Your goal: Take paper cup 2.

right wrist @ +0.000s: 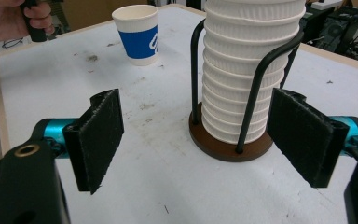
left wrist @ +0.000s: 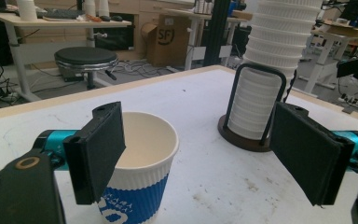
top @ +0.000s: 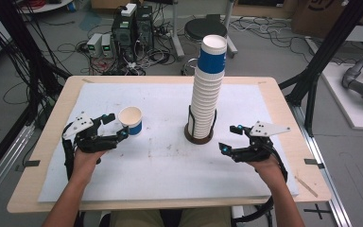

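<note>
A single white paper cup with a blue band (top: 131, 120) is seen standing upright on the white table cover (top: 123, 179), at about nine o'clock from the tall stack of ribbed white paper cups (top: 208, 90) held in a black wire holder on a round brown base (top: 199, 135). The left gripper (top: 115, 127) is held with jaws apart, one pad (left wrist: 100, 149) lying across the cup's rim, nothing clamped. The right gripper (top: 232, 138), jaws likewise apart and empty, is held at four o'clock from the stack. A thin-walled cup could be crushed or tipped if pinched off-centre; the tall stack could be toppled by a sideways knock.
</note>
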Tool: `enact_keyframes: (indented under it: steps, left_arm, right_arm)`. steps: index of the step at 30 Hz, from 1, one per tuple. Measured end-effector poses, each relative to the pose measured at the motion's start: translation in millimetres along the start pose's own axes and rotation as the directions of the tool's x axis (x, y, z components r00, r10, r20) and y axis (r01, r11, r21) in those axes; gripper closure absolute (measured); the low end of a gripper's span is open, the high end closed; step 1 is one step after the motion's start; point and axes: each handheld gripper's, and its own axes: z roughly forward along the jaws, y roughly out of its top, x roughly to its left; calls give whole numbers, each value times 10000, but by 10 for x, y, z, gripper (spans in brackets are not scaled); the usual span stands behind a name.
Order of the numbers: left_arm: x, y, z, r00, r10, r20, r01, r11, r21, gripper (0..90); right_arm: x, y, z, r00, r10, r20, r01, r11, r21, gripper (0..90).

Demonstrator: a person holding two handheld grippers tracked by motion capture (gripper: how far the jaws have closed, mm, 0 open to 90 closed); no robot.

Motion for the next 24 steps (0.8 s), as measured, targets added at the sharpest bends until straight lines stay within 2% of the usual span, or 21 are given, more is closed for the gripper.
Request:
enact_keyframes:
  steps: [6, 12, 15, 24]
  left_arm:
    - [-54, 37, -40, 9999, 148, 87, -148, 9999, -62, 187]
    - [-148, 51, -6, 9988, 105, 475, -103, 9999, -43, 186]
    - [-207, 70, 37, 9965, 151, 820, -156, 9999, 57, 186]
    - [-350, 127, 148, 9894, 325, 1417, -346, 9993, 118, 186]
  right_arm:
    - [11, 14, 20, 9999, -104, -89, 104, 9999, 3, 193]
    - [19, 26, 41, 9997, -174, -148, 174, 9998, 23, 193]
    - [27, 27, 37, 9997, -198, -158, 198, 9998, 7, 192]
    - [39, 31, 28, 9998, -159, -135, 160, 9999, 17, 193]
